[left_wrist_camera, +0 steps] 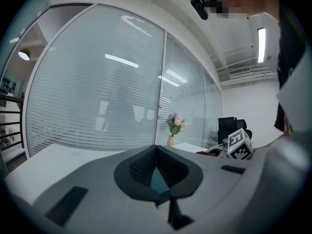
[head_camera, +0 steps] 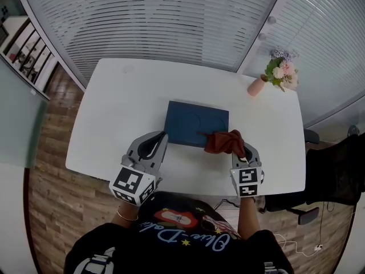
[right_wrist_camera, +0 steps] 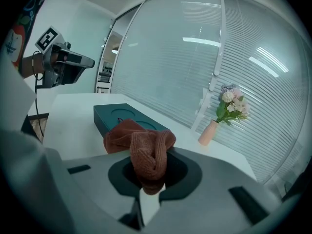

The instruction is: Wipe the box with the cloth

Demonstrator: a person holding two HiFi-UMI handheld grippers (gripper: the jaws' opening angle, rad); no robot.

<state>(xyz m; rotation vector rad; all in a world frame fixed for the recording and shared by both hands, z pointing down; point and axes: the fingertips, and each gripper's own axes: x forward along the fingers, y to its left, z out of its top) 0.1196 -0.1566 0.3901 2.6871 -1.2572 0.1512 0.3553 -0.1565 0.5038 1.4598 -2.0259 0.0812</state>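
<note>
A flat dark teal box (head_camera: 194,121) lies in the middle of the white table (head_camera: 114,113). My right gripper (head_camera: 236,149) is shut on a rust-brown knitted cloth (head_camera: 223,142), which rests on the box's front right corner. In the right gripper view the cloth (right_wrist_camera: 142,147) bunches out of the jaws of the right gripper (right_wrist_camera: 148,179), with the box (right_wrist_camera: 114,117) just beyond. My left gripper (head_camera: 163,136) meets the box's front left corner. In the left gripper view a teal sliver of the box (left_wrist_camera: 158,183) sits between the closed jaws of the left gripper (left_wrist_camera: 156,155).
A pink vase with flowers (head_camera: 258,85) stands at the table's far right corner. Glass walls with blinds run behind the table. A dark office chair (head_camera: 336,170) stands to the right of the table. The person's torso is at the table's near edge.
</note>
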